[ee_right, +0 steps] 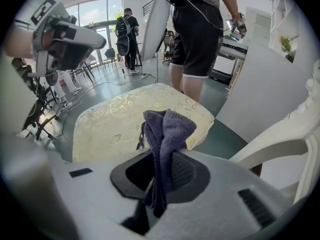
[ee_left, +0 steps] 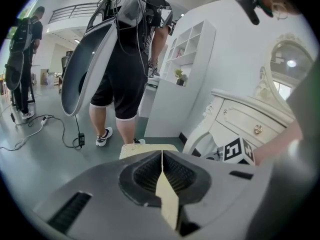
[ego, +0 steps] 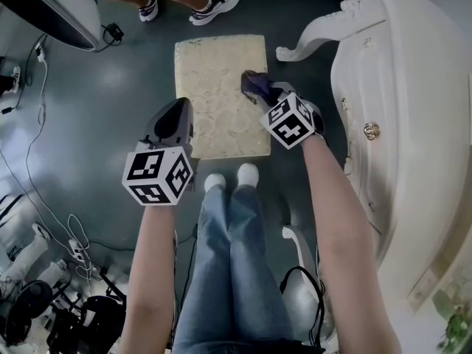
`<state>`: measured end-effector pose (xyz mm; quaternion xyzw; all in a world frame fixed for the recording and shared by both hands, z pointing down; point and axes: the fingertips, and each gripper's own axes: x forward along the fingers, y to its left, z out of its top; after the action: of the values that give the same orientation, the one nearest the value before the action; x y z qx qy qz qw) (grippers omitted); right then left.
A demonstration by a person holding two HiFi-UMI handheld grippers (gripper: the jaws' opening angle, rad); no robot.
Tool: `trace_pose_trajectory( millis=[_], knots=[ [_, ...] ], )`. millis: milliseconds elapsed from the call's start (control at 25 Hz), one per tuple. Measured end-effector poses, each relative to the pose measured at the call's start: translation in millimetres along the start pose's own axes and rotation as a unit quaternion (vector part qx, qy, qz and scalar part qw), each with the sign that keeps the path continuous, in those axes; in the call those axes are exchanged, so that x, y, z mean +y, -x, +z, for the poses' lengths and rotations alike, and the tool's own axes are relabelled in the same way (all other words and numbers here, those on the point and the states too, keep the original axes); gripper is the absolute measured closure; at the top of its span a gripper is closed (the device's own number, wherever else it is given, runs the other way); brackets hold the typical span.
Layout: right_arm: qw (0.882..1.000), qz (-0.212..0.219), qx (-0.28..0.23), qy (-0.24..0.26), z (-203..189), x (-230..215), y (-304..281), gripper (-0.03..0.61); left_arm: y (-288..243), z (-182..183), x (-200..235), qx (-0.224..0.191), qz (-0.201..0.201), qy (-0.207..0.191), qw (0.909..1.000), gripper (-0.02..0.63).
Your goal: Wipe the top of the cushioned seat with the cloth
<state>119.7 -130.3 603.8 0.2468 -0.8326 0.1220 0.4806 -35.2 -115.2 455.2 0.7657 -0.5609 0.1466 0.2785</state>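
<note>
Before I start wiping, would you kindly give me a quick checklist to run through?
1. Dark purple knitted cloth clamped in right gripper: ok.
2. Cloth above cream floral cushioned seat: ok, near its right edge.
3. Cloth pressing on seat: cannot tell.
4. Left gripper off the wiping path: not ok; shut, empty, above seat's left edge.
5. Bystander's sneakers clear of seat: ok, beyond far edge.

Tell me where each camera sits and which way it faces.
Head view: on the head, facing steeply down at the cushioned seat; forearms, legs, left gripper, right gripper show.
Left gripper view: on that gripper, facing past its shut jaws toward a dresser.
Right gripper view: on that gripper, facing over its clamped cloth.
Shared: all show the cushioned seat.
</note>
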Motion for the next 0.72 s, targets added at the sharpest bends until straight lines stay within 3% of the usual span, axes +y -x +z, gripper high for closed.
trace_pose_trajectory(
  millis=[720],
  knots=[
    [1.0,-0.009,0.001,-0.012,-23,39,18,0.545,8,-5,-6,0.004,-0.011,0.005,0.9999,0.608]
  ],
)
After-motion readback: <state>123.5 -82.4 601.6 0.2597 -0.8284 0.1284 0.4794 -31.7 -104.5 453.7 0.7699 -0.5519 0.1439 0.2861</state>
